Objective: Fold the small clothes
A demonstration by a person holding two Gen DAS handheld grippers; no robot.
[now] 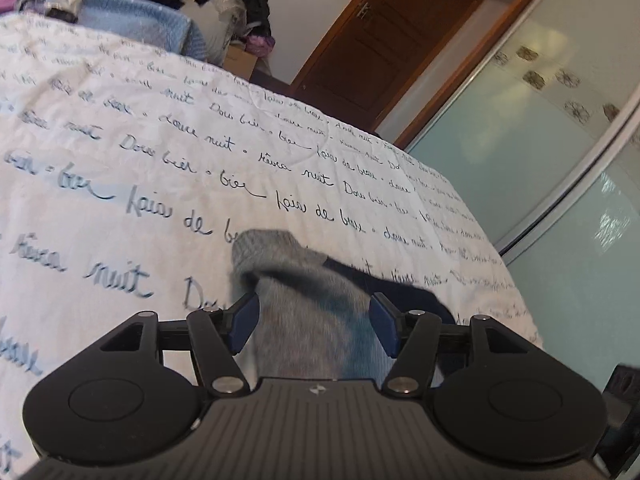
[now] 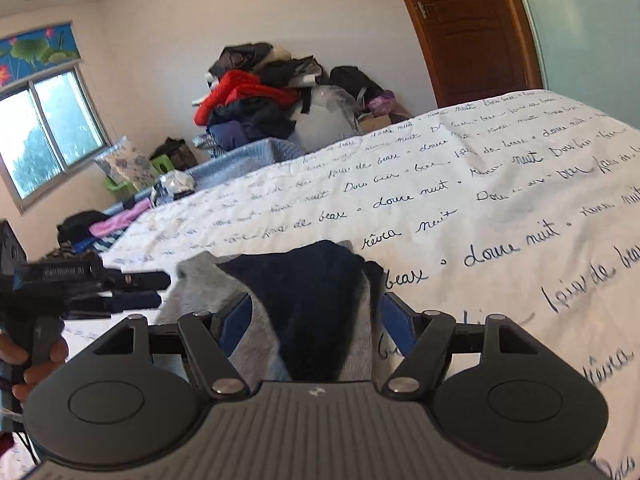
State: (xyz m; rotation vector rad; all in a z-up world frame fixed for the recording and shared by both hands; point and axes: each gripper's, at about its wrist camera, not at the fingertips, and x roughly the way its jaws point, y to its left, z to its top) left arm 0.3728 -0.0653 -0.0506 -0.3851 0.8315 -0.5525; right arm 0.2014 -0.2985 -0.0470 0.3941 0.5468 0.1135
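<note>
Sock: grey (image 1: 304,320) with a navy part (image 2: 312,304), lying on the bed (image 1: 120,128) at 6 o'clock in both wrist views, running out from between each pair of tongs.
Left tongs: (image 1: 315,320) apart; blue pads (image 1: 244,320) stand either side of the grey knit with slack showing, so no clamp on it.
Right tongs: (image 2: 316,320) apart; cloth lies between the pads, but the pads do not seem to press it.
Handling: judged light, soft and limp, with no stiffness; it will sag and bunch if lifted by one point, and the knit should not slip much on the pads.
Where to hold: probably the cuff end and the toe end, one per tongs, pinching both layers near the edge so the fold stays flat.
Left view only: sliding glass door (image 1: 540,140) at 3 o'clock, bed edge toward it, the sock's grey tip at 12 o'clock of the pads.
Right view only: the other gripper in a hand (image 2: 36,356) at 9 o'clock, folded dark items (image 2: 132,292) beside it, window (image 2: 48,128) at 10 o'clock, clothes pile (image 2: 260,100) at 12 o'clock.
Both views: wooden door (image 2: 472,28) behind the bed.
</note>
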